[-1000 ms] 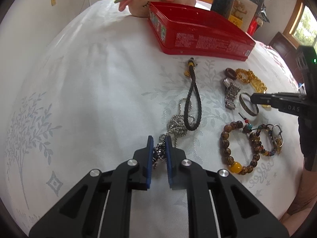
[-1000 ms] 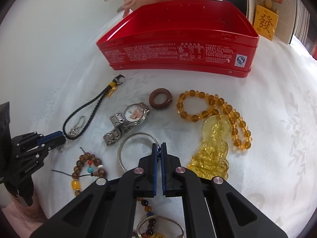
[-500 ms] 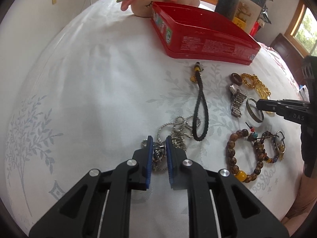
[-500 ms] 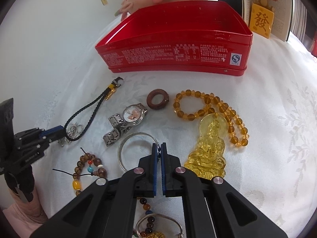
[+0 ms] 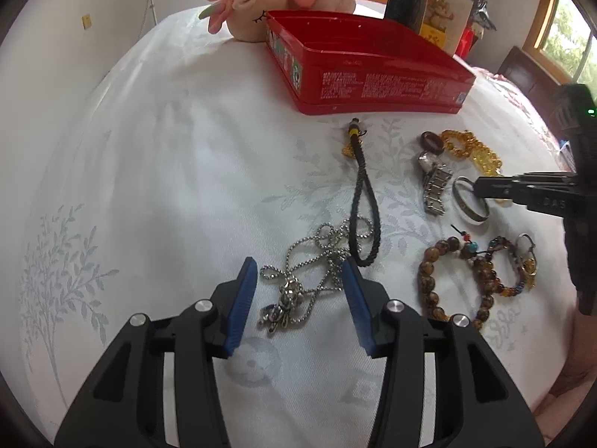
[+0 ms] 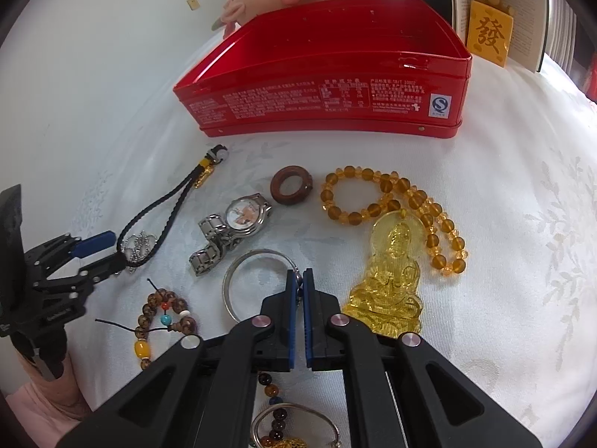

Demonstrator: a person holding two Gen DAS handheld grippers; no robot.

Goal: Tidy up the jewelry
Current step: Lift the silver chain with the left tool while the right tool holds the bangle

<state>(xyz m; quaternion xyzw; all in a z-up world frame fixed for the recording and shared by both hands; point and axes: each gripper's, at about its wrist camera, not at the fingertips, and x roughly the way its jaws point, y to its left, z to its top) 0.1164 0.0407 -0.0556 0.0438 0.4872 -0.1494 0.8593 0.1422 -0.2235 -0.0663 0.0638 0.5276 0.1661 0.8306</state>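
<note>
Jewelry lies spread on the white cloth (image 5: 156,171) before the red tin (image 6: 335,86). Left gripper (image 5: 300,272) is spread wide, its pads either side of the silver chain (image 5: 298,280), which lies loose on the cloth. Right gripper (image 6: 298,280) is pinched onto the bangle (image 6: 242,272) rim, beside the watch (image 6: 231,231).

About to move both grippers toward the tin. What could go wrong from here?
1. The silver chain necklace lies between the open left gripper pads, threaded through the black cord loop; lifting it may drag the cord along.
2. The right gripper pinches only the silver bangle's thin rim; it could slip or swing into the watch or the amber pendant.
</note>
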